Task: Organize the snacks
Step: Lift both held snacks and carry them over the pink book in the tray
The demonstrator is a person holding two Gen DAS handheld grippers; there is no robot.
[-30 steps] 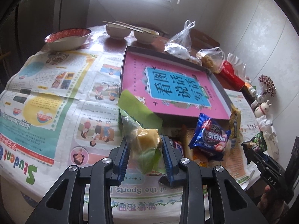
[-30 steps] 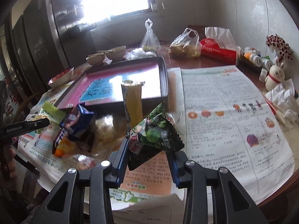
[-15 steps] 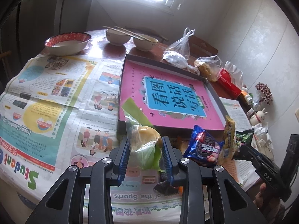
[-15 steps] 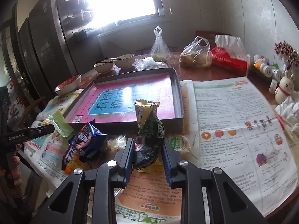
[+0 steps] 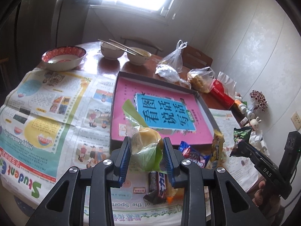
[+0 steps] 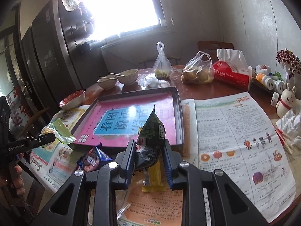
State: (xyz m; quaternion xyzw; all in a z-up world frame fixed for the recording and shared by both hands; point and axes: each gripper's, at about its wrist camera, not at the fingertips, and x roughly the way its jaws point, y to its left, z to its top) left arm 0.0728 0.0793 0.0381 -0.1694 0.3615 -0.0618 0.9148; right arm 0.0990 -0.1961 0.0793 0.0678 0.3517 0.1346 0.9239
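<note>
The blue-padded fingers [image 5: 125, 158] of the left gripper [image 5: 146, 158] are clamped on a clear and green cake packet [image 5: 144, 141], which stands up between them with its green flap tilted far-left over the near edge of the tray [image 5: 205, 109]. The tray holds only a pink book [image 5: 161, 113] with large Chinese characters on a blue panel. Just beneath the fingers lie a brown candy bar [image 5: 157, 186] and, to the right, a blue cookie pack [image 5: 193, 155] and a yellow packet [image 5: 218, 148]. The newspaper [image 5: 47, 113] under them reads "Student" and "Happy Teachers' Day". Far off stand a red-rimmed bowl [image 5: 64, 58] and two small bowls [image 5: 111, 50] with chopsticks across them. In the right wrist view, the right gripper [image 6: 149, 162] has its fingers [image 6: 129, 160] closed on a dark green pea snack bag [image 6: 151, 141], point upward, held above a yellow packet [image 6: 153, 179] on the paper. The tray [image 6: 178, 113] is just beyond. At left the other gripper, marked "GenRobot.AI", holds the cake packet [image 6: 56, 131]. A red tissue pack [image 6: 231, 74] sits far right.
</note>
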